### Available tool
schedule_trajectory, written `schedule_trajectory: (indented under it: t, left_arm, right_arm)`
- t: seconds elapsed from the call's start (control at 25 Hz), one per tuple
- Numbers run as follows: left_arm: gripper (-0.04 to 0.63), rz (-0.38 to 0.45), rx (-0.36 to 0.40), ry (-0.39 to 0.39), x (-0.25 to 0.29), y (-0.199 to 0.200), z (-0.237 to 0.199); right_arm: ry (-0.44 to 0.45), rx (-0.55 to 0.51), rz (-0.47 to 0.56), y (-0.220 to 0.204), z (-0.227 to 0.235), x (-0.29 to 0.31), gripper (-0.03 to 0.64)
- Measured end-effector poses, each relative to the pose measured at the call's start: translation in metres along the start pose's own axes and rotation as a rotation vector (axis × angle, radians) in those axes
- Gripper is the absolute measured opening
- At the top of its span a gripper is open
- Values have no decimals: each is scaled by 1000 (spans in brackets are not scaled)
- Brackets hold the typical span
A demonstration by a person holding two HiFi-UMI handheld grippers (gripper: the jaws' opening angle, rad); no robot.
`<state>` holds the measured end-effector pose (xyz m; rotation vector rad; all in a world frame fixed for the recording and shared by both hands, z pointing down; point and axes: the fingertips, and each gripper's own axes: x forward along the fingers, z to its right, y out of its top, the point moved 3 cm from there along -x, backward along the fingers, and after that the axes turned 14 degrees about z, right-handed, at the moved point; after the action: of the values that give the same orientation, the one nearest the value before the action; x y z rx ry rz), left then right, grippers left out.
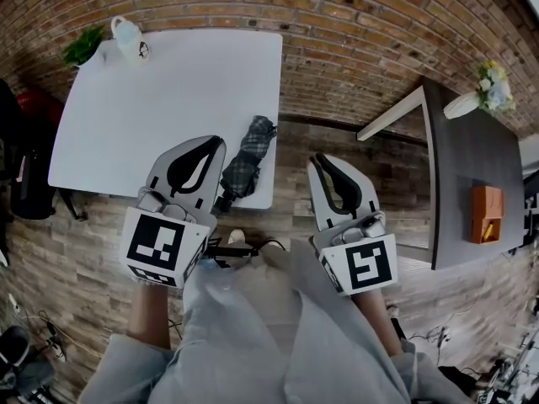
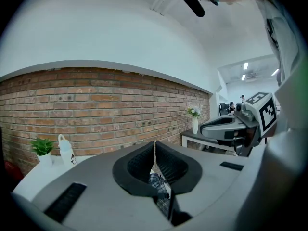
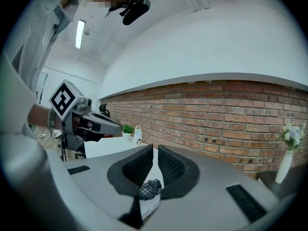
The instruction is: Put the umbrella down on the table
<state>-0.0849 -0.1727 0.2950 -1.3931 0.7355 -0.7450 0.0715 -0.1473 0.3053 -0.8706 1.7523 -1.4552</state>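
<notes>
umbrella (image 1: 248,160) at table (image 1: 152,99) near-right corner | left gripper (image 1: 216,140), right gripper (image 1: 319,159): closed, empty | advice: keep clear, avoid bumping it

Table (image 1: 109,133) as reference. Umbrella (image 1: 247,162) lies on it at the near right corner, along the right edge. Plant (image 1: 82,46) at far left corner, jug (image 1: 129,39) just right of it. Wall (image 1: 354,49) behind far edge. Left gripper (image 1: 215,142) over near edge, just left of umbrella; right gripper (image 1: 320,158) off the table, right of that corner. Side table (image 1: 459,167) well right, with vase (image 1: 491,89) and box (image 1: 487,214)
</notes>
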Motion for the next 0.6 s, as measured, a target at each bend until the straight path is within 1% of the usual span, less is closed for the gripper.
schedule_trajectory:
  t: [0.36,0.48,0.6]
  left_arm:
    - [28,-3,-9,-14,-3,-3,0]
    - [28,-17,-4,-17,-6,-6,1]
    - [28,-9,5,-19,-6,-6,1]
  right_arm:
    - [9,-6,-13,-1,-10,2,58]
    - [6,-5,-13,-2,-11,2,60]
    - [9,-8,-14,-2,-12,2,58]
